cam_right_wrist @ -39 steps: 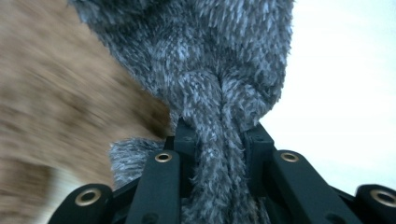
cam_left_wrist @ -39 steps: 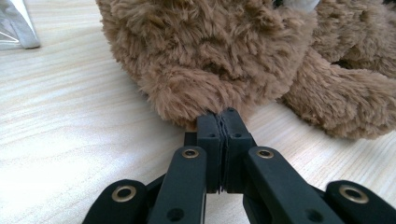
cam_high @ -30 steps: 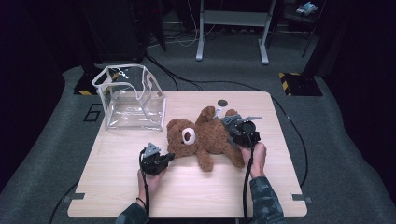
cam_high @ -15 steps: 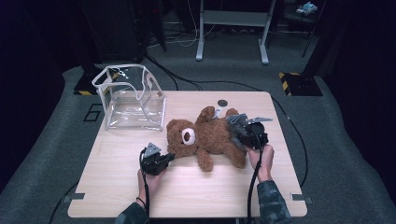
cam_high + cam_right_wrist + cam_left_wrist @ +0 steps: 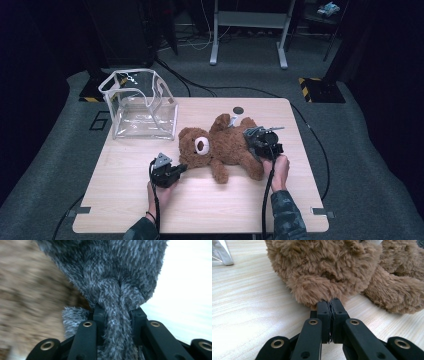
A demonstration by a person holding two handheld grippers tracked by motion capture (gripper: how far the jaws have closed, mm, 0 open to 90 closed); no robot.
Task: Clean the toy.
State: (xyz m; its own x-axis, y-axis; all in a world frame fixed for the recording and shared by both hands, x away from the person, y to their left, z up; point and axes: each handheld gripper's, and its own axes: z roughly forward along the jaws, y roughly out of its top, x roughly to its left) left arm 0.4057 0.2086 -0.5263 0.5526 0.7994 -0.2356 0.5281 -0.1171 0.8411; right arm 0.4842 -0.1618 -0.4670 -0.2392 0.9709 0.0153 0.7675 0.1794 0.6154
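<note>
Shaggy brown teddy bear (image 5: 220,150) with pale muzzle, lying mid-bench nearer the right edge, my left claw (image 5: 330,305) clenched empty against its fur, my right claw (image 5: 117,312) grasping its leg.

Teddy bear (image 5: 222,150) mid table (image 5: 125,200); clear box (image 5: 137,102) behind-left of it.

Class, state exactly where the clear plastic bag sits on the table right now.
In the high view, the clear plastic bag stands at the table's far-left corner, just left of the teddy bear.
</note>
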